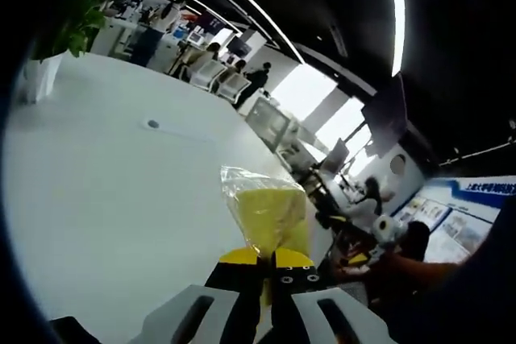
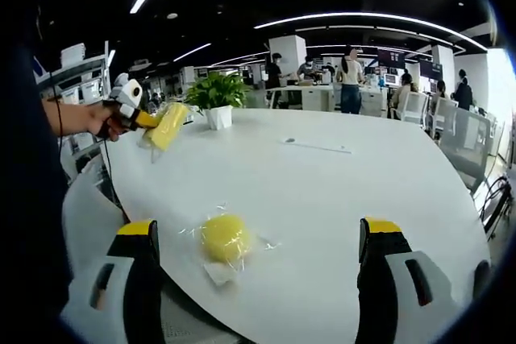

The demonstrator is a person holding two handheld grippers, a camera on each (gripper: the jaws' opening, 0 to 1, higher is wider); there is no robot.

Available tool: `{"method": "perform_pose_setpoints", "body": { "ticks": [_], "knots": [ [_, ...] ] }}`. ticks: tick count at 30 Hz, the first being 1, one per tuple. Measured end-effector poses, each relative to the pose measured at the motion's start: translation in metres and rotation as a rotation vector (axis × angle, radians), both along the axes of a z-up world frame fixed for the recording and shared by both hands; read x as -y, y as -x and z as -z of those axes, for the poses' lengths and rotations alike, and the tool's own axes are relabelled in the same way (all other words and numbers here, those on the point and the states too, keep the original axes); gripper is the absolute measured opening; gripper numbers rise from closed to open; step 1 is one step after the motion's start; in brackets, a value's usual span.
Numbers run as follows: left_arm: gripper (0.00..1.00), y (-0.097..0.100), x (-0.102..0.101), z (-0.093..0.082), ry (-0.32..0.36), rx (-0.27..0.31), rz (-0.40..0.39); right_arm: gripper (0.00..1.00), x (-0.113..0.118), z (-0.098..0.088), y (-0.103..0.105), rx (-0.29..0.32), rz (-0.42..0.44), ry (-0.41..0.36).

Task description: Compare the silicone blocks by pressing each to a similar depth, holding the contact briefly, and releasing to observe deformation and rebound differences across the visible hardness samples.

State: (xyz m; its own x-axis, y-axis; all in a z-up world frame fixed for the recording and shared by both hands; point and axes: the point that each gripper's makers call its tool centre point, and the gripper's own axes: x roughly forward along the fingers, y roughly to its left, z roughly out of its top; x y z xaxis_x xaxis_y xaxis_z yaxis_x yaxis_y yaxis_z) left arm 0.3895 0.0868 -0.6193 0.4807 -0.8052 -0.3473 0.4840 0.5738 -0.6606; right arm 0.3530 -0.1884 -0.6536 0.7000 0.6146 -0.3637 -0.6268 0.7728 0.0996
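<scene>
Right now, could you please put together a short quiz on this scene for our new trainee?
1. True or false: the left claw is shut on a yellow block in a clear bag.
2. Multiple choice: the right claw is A) shut on the round yellow block, B) open above the round yellow block, C) shut on the plant pot.
3. Fill in: the round yellow block lies on the white ____, and a potted ____ stands at its far side.

Key: 1 true; 2 B; 3 table, plant.
</scene>
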Motion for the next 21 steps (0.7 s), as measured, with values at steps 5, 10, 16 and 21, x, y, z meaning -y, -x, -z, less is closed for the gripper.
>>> {"method": "perform_pose_setpoints", "body": {
  "ticks": [5,10,16,21],
  "knots": [
    [0.01,0.001,0.001,0.014,0.003,-0.032,0.0,0.97,-0.001,0.002,-0.002,-0.004,-0.005,0.003],
    [0.01,0.003,0.003,0.026,-0.002,-0.057,0.003,0.97,-0.002,0.002,-0.004,-0.007,-0.007,0.005],
    [0.01,0.003,0.002,0.041,0.0,-0.093,-0.002,0.97,-0.002,0.004,-0.004,-0.012,-0.011,0.009],
    [0.01,0.004,0.0,0.053,-0.005,-0.119,-0.002,0.97,-0.002,0.006,-0.004,-0.02,-0.01,0.009]
  ]
}}
